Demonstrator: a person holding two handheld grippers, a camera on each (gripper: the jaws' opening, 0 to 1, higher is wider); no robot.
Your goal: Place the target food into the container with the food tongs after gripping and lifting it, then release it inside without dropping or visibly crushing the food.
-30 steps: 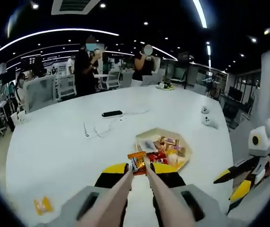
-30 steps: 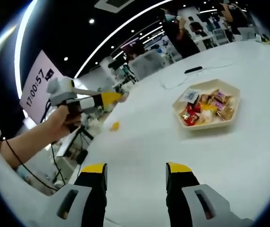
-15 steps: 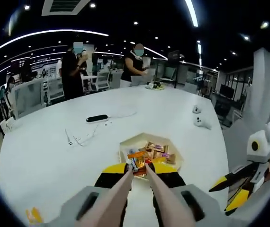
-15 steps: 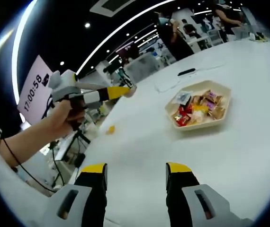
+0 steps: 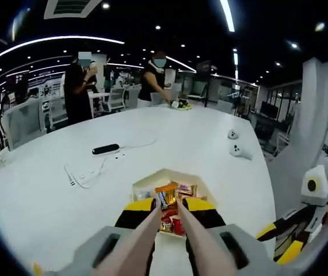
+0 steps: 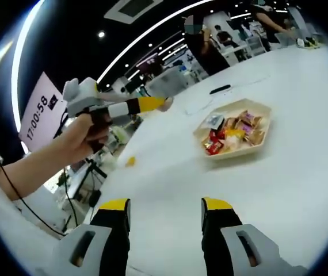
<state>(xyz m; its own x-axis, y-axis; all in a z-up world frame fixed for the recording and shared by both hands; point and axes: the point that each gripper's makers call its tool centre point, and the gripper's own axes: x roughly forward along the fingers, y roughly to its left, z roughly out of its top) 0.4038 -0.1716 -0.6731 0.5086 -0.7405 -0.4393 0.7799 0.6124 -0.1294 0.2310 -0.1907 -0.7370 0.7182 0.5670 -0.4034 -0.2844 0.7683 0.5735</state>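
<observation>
Left gripper above tray, snack packet between its jaws, over tray's contents. Tray on table. Beyond tray: cable, then remote. 2 controllers far right on table. Right gripper view: tray ahead, loose snack left of it, left gripper raised behind.

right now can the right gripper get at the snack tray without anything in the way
Probably yes. The right gripper is open and holds nothing, and only bare white table lies between it and the tray. The left gripper sits off to the side.
</observation>
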